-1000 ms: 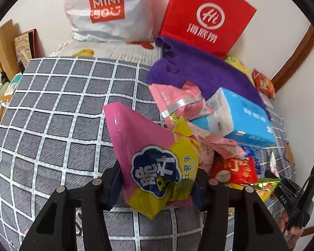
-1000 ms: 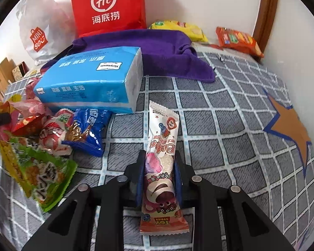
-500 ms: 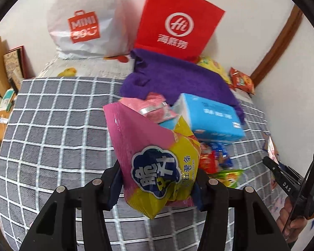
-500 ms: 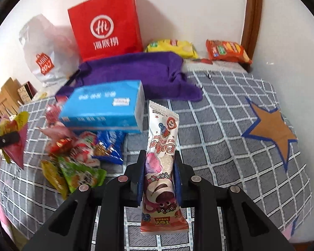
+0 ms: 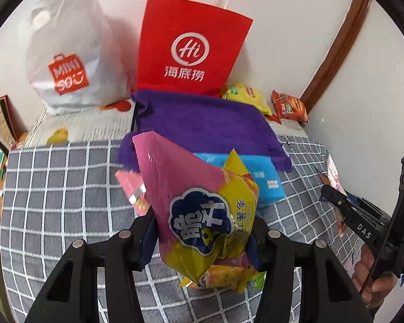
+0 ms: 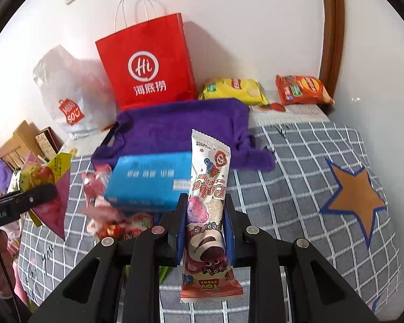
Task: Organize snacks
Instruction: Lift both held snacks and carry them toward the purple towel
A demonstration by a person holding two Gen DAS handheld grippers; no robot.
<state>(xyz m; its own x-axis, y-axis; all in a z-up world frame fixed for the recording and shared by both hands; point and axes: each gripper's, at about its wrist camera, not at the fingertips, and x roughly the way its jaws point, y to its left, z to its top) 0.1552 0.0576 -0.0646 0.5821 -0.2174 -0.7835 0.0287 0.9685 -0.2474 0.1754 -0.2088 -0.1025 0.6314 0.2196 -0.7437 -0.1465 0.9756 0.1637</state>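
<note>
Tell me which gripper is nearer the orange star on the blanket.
Right. The right gripper, shut on the pink snack bar, hangs just beside the orange star. The left gripper, holding the pink and yellow chip bag, is across the snack pile.

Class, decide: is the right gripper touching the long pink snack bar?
Touching. The right wrist view shows the right gripper pads pressed against both sides of the snack bar, holding it up.

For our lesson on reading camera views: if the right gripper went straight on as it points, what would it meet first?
Probably the blue tissue pack, lying just beyond the right gripper and its held strawberry wafer packet; depth is hard to judge.
</note>
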